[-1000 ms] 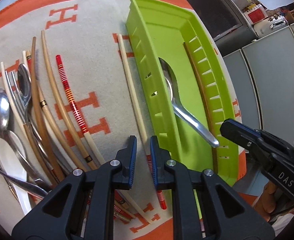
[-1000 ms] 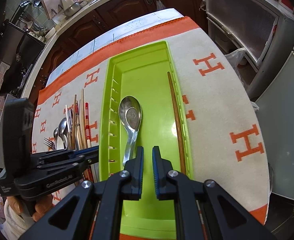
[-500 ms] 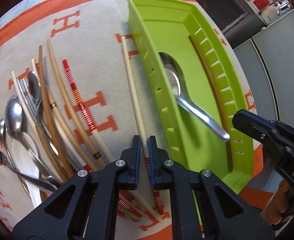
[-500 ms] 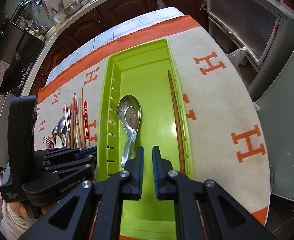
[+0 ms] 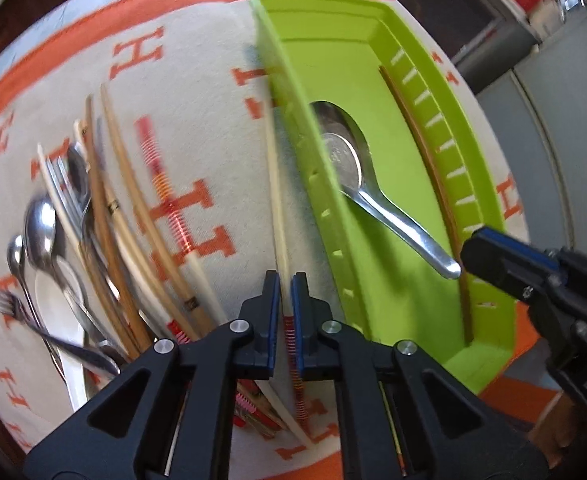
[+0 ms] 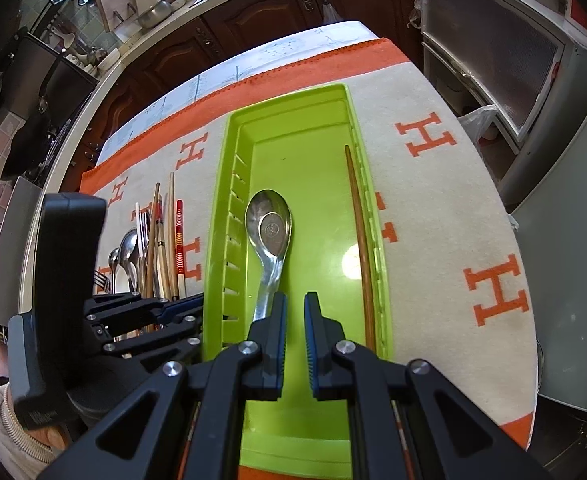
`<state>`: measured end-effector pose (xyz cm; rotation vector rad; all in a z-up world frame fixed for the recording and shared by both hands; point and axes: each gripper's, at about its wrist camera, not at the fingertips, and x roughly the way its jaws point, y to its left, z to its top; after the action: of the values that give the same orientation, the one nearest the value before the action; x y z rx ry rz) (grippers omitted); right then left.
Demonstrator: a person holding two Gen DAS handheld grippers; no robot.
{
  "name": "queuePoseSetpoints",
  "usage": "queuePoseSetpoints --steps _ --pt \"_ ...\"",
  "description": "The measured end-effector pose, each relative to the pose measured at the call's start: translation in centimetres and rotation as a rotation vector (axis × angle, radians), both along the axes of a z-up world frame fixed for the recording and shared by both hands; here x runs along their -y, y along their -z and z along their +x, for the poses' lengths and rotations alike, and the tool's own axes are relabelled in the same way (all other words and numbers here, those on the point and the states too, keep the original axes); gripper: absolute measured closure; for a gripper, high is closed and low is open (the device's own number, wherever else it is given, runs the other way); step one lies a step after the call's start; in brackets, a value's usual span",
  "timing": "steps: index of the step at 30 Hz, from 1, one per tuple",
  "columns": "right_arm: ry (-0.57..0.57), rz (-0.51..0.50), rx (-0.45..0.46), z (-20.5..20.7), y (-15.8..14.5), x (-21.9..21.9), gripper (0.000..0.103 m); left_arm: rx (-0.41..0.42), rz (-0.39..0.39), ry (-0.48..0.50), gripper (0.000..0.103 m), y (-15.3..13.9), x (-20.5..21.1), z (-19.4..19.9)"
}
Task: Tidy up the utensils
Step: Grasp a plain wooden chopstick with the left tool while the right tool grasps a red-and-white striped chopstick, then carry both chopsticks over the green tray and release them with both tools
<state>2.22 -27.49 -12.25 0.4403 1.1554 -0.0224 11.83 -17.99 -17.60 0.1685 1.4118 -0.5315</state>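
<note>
Fingers (image 5: 270, 320) of the left gripper (image 5: 286, 316) pinch a pale chopstick (image 5: 274, 184) at lower centre, just outside the green tray (image 5: 333, 248). Right gripper (image 6: 295, 332) hovers slightly parted, empty, over the tray, which holds a metal spoon (image 6: 269, 236) mid-frame and a brown chopstick (image 6: 359, 232) along its right wall.

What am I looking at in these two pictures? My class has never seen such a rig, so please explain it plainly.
No robot: a person holds a two-finger clamp in each hand, each with a camera looking along its fingers. One picture is from the left gripper, shut on a pale chopstick beside the green tray. The other is from the right gripper, slightly open and empty over the tray. Inside lie a spoon and a brown chopstick. More utensils lie on the cloth.
</note>
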Motion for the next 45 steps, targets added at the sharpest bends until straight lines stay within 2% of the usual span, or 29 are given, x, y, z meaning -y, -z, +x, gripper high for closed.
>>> queuePoseSetpoints --steps 7,13,16,21,25,32,36,45 --pt "-0.027 0.019 0.011 -0.2 -0.4 -0.7 0.095 0.023 -0.129 -0.085 0.100 -3.8 -4.7 -0.7" --pt "-0.100 0.070 0.036 0.4 -1.3 -2.9 0.095 0.047 -0.229 -0.197 0.100 -6.3 -10.9 -1.0" --pt "-0.149 0.102 0.038 1.3 -1.8 -4.3 0.095 0.072 -0.262 -0.246 0.100 -7.6 -14.8 -0.7" --pt "-0.227 0.149 0.003 3.0 -1.3 -7.5 0.095 0.088 -0.302 -0.293 0.100 -8.5 -18.4 -1.3" --pt "-0.246 0.174 -0.058 5.1 0.3 -9.6 0.095 0.078 -0.322 -0.309 0.100 -8.3 -20.1 -1.2" --pt "-0.177 0.103 -0.179 8.6 3.5 -11.4 0.095 0.068 -0.341 -0.315 0.100 -7.3 -20.6 -0.8" --pt "-0.163 0.046 -0.207 9.0 4.2 -11.9 0.095 0.054 -0.350 -0.317 0.100 -6.7 -20.8 -0.6" --pt "-0.161 0.046 -0.219 9.4 5.1 -12.4 0.096 0.048 -0.334 -0.314 0.100 -6.5 -19.8 -0.8"
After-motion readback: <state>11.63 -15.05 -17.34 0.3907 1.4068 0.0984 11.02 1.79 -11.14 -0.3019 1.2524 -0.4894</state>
